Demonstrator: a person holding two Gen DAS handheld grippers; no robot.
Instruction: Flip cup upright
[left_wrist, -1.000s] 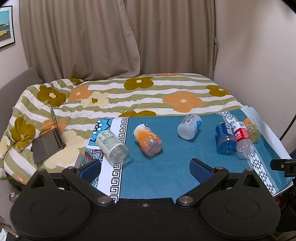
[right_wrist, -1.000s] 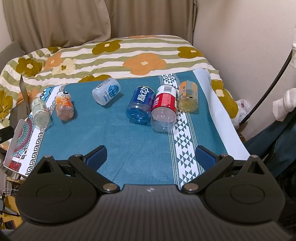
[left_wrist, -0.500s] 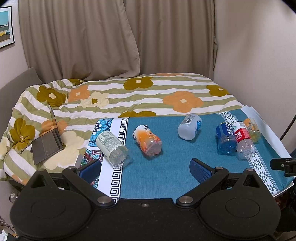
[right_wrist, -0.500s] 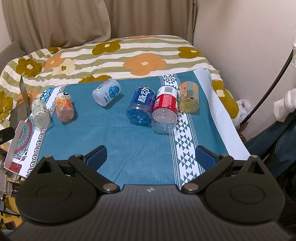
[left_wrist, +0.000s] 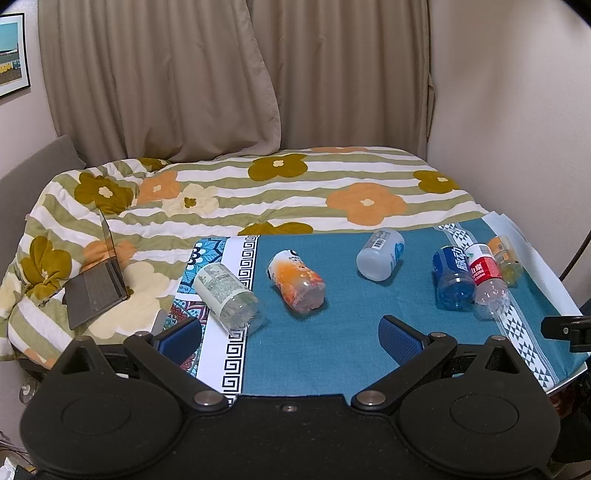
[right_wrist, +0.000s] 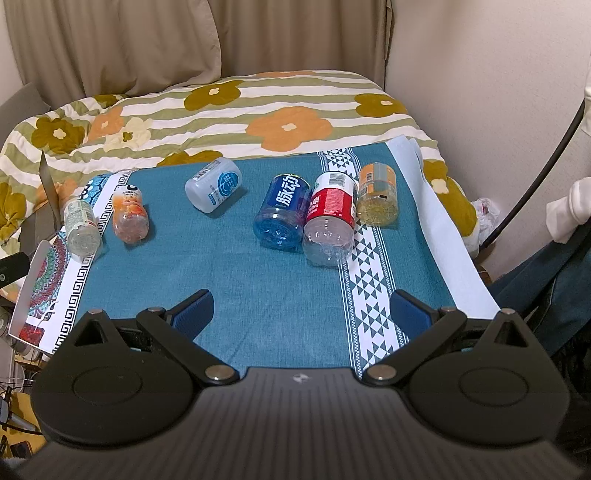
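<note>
Several cut-bottle cups lie on their sides on a teal cloth (left_wrist: 332, 354). From the left: a clear one with a white label (left_wrist: 226, 292), an orange one (left_wrist: 297, 281), a whitish one (left_wrist: 380, 254), a blue one (left_wrist: 453, 277), a red-labelled one (left_wrist: 487, 281) and a yellow one (left_wrist: 505, 255). They also show in the right wrist view: the clear one (right_wrist: 80, 228), orange (right_wrist: 129, 216), whitish (right_wrist: 214, 184), blue (right_wrist: 282, 211), red (right_wrist: 330, 218), yellow (right_wrist: 377, 194). My left gripper (left_wrist: 291, 334) and right gripper (right_wrist: 301, 308) are open, empty and short of the cups.
The cloth covers a table in front of a bed with a flowered quilt (left_wrist: 258, 192). An open laptop (left_wrist: 99, 277) lies on the quilt at the left. Walls and curtains stand behind and to the right. A dark cable (right_wrist: 535, 177) hangs at the right.
The right wrist view has crept slightly forward toward the cups. The left gripper and the cups have not visibly moved.
</note>
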